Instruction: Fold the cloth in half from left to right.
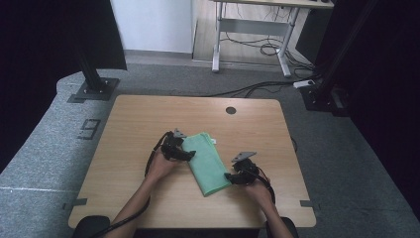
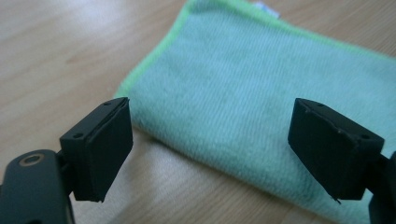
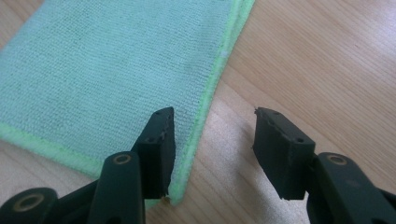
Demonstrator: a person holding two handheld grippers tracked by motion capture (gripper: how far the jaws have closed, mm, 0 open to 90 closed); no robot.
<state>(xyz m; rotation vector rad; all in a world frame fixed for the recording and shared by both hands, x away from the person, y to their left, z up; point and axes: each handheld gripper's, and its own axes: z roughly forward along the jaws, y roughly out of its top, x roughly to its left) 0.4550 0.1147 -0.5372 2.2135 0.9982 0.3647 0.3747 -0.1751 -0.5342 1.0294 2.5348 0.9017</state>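
A wooden worktop (image 1: 148, 119) carries a folded green cloth (image 1: 207, 161) at its centre. The left tongs (image 1: 184, 154), jaws apart, sit at the cloth's 9 o'clock edge; the right tongs (image 1: 230, 176), jaws apart, straddle its 4 o'clock corner.

Ribbed green microfibre cloth (image 2: 243, 107) (brighter stitched hem) on a smooth, matt wood-grain table (image 1: 148, 111).

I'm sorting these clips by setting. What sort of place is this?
Probably an office or lab recording space: a light wooden table holding a folded green microfibre cloth, black frame posts on grey carpet, and a white-legged desk with loose cables behind.
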